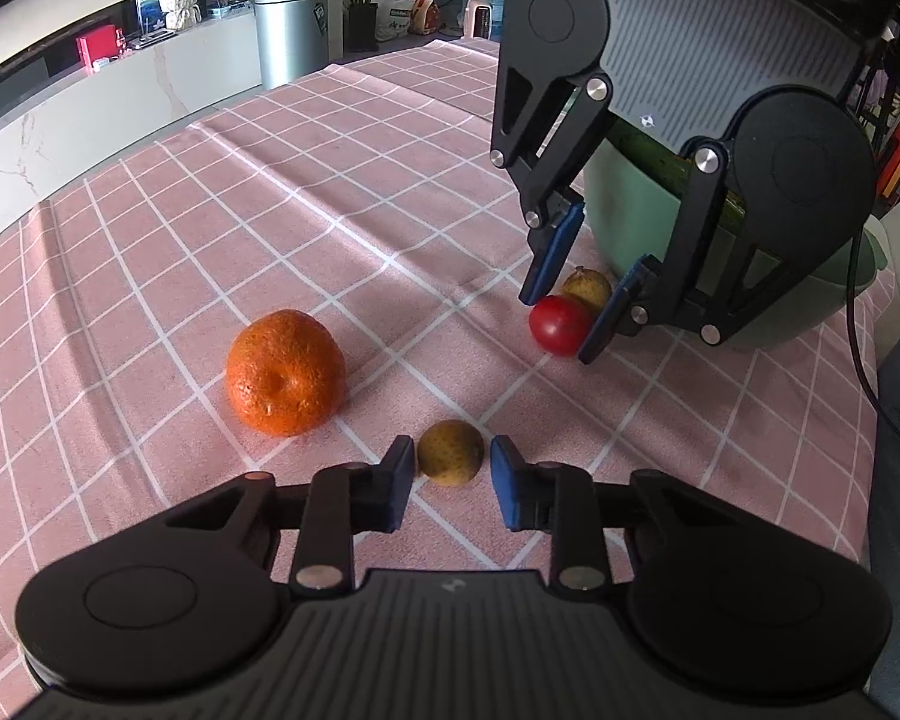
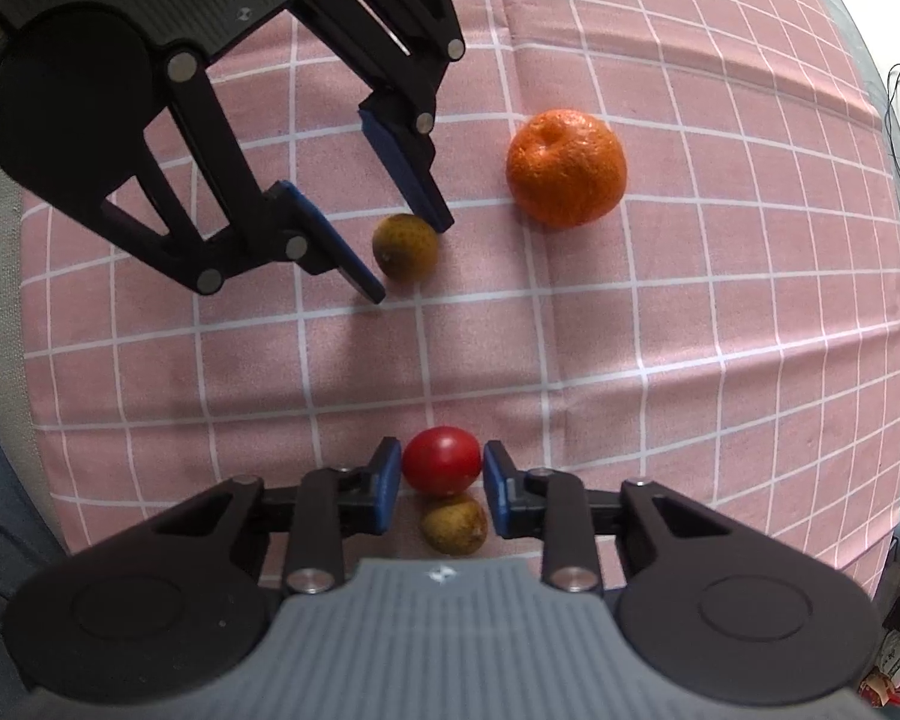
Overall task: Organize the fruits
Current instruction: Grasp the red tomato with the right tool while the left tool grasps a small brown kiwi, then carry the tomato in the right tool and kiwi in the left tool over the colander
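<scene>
Landmark: orange mandarin (image 1: 284, 373), resting on the pink checked tablecloth (image 1: 330, 180); every place below is given relative to it.
Left gripper (image 1: 452, 468): jaws parted, straddling a small brown-yellow fruit (image 1: 450, 453) that lies just right of the mandarin; a narrow gap shows at each blue pad, so nothing is clamped.
Right gripper (image 2: 441, 468): jaws likewise apart, one pad on each side of a cherry tomato (image 2: 441, 460), well to the mandarin's right in the left wrist view; contact with the pads cannot be told.
Second brown-yellow fruit (image 2: 453, 523): touching the tomato, on its side away from the mandarin.
Left wrist view only: a green bowl (image 1: 624, 222) beyond the tomato, holding a dark green cucumber (image 1: 648, 150), with the second fruit at its foot; a metal bin (image 1: 291, 30) and a white cabinet (image 1: 120, 96) stand off the table.
Right wrist view only: the left gripper seen from in front, its fruit between the fingertips; bowl hidden.
</scene>
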Action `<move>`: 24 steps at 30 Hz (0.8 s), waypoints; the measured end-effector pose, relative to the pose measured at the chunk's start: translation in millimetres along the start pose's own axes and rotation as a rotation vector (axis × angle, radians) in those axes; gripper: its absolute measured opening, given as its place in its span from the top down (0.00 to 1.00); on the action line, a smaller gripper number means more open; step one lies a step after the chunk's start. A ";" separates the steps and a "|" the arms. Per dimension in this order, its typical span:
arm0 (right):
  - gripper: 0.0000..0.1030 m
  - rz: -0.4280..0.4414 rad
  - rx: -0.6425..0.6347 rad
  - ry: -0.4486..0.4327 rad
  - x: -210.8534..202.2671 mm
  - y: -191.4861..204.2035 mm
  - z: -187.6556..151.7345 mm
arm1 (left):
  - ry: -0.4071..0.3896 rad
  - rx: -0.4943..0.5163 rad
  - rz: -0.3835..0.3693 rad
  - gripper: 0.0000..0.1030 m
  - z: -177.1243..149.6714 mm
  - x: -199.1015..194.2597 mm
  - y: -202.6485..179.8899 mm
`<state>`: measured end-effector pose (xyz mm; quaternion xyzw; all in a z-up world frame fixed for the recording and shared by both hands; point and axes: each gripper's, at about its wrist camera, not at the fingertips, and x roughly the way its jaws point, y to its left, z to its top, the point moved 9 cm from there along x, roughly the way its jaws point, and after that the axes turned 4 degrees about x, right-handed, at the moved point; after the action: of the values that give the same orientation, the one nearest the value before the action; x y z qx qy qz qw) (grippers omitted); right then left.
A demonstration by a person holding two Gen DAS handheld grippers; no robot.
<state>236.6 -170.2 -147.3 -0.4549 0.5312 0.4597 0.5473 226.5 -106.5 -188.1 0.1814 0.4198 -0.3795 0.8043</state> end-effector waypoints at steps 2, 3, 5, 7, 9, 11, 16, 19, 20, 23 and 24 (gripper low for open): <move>0.75 -0.004 0.005 0.002 -0.3 1.0 -0.2 | 0.002 -0.002 0.003 0.68 0.1 -0.4 0.7; 0.75 -0.006 0.005 0.002 -0.4 0.3 -0.2 | 0.002 -0.002 0.004 0.68 0.3 -0.6 0.6; 0.75 -0.008 0.008 -0.002 -2.3 -1.1 1.3 | 0.002 0.003 0.003 0.69 1.0 -1.2 -0.6; 0.75 -0.010 0.010 -0.007 0.2 -4.8 2.0 | -0.003 0.008 0.002 0.69 1.8 -2.1 -2.2; 0.75 -0.012 0.012 -0.010 2.5 -2.3 5.7 | -0.004 0.007 0.001 0.69 2.2 -2.7 -3.1; 0.75 -0.013 0.010 -0.013 0.4 -1.5 6.0 | -0.002 0.004 0.000 0.70 2.0 -3.0 -3.0; 0.75 -0.020 0.007 -0.021 -10.6 1.1 11.9 | -0.005 -0.002 0.001 0.74 2.2 -7.2 -3.1; 0.75 -0.029 0.005 -0.025 -18.6 2.7 16.0 | -0.002 0.006 0.017 0.76 1.5 -8.5 -2.1; 0.75 -0.029 0.005 -0.027 -20.3 4.3 16.4 | -0.001 0.000 0.016 0.76 1.4 -8.4 -1.2; 0.75 -0.030 0.003 -0.032 -25.3 5.5 18.5 | 0.005 -0.019 0.001 0.75 2.0 -6.3 -0.5; 0.75 -0.031 0.005 -0.034 -27.3 5.9 19.7 | 0.006 -0.019 0.006 0.75 1.9 -5.3 -0.4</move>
<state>233.7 -150.3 -119.7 -0.4540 0.5159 0.4573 0.5644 225.3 -105.5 -182.7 0.1761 0.4253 -0.3725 0.8059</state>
